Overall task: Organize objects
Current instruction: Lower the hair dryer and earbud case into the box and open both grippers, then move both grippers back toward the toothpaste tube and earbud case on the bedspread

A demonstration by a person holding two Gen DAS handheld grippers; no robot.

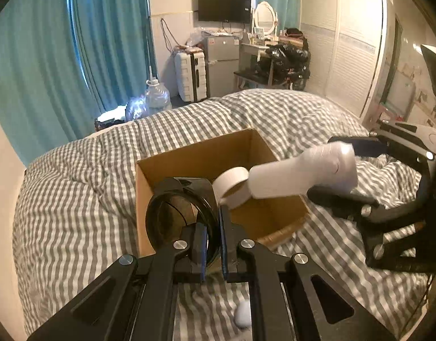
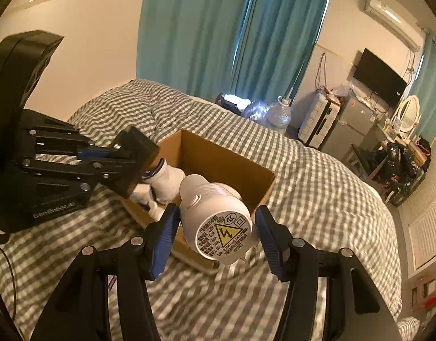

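Observation:
An open cardboard box (image 1: pixel 198 156) (image 2: pixel 218 159) sits on the checked bed. My left gripper (image 1: pixel 213 244) is shut on a black ring-shaped device (image 1: pixel 181 216) held over the box's near left corner; it also shows in the right wrist view (image 2: pixel 135 160). My right gripper (image 2: pixel 215 233) has its blue pads (image 2: pixel 165 236) against a white plug-in appliance (image 2: pixel 218 218) (image 1: pixel 303 170), which hangs over the box's right side. A white tape roll (image 1: pixel 233 187) and white items (image 2: pixel 167 182) lie inside the box.
The grey-and-white checked duvet (image 1: pixel 76 199) covers the bed around the box. A small white egg-shaped object (image 1: pixel 243 315) lies on it near me. Teal curtains (image 1: pixel 104 42), a water jug (image 1: pixel 158 96), a suitcase (image 1: pixel 189 76) and a wardrobe (image 1: pixel 345 51) stand beyond.

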